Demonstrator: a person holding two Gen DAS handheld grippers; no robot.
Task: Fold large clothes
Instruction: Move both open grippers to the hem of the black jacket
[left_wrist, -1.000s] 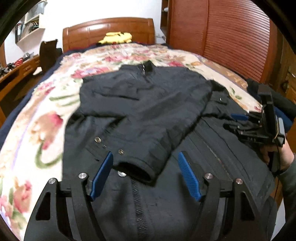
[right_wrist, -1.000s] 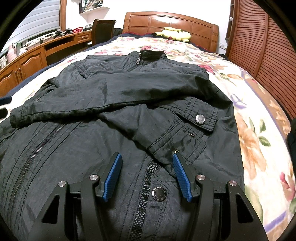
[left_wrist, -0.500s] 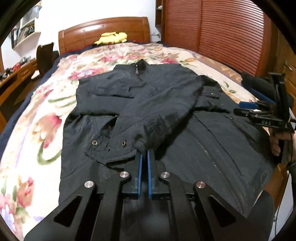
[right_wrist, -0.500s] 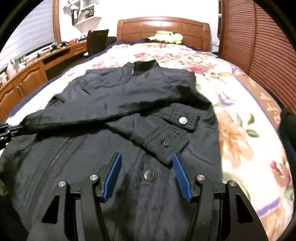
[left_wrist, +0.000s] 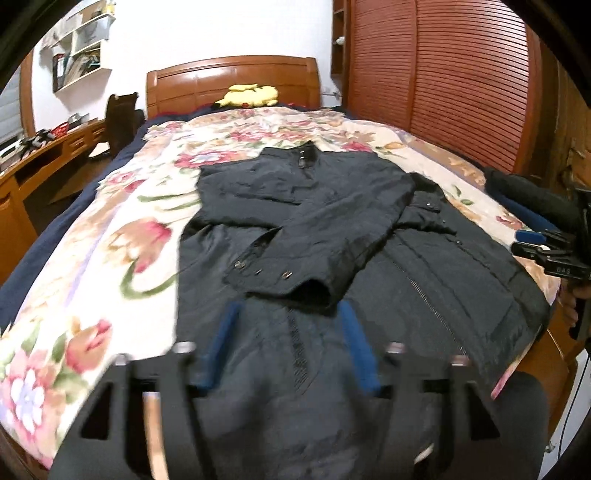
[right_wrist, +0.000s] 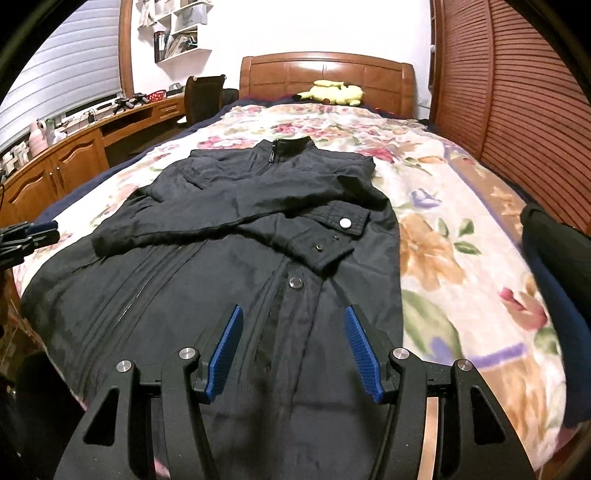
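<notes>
A black jacket (left_wrist: 332, 229) lies face up on the bed, collar toward the headboard, both sleeves folded across its chest. It also shows in the right wrist view (right_wrist: 236, 251). My left gripper (left_wrist: 288, 314) is open and empty, above the jacket's lower part, just short of the sleeve cuff (left_wrist: 306, 288). My right gripper (right_wrist: 293, 317) is open and empty above the jacket's hem, short of the other cuff (right_wrist: 325, 251). Each gripper appears at the edge of the other's view: the right one (left_wrist: 532, 240) and the left one (right_wrist: 37, 230).
The floral bedspread (right_wrist: 436, 229) covers the bed, with a wooden headboard (right_wrist: 325, 74) and a yellow plush toy (right_wrist: 334, 92) at the far end. A slatted wooden wardrobe (left_wrist: 443, 81) stands on the right. A desk (right_wrist: 74, 147) and chair (right_wrist: 203, 96) stand on the left. Dark clothing (right_wrist: 554, 251) lies at the bed's right edge.
My left gripper, shut on the sleeve cuff half a second ago, has opened and let it go, then pulled back and up. My right gripper stayed open and also drew back and up.
</notes>
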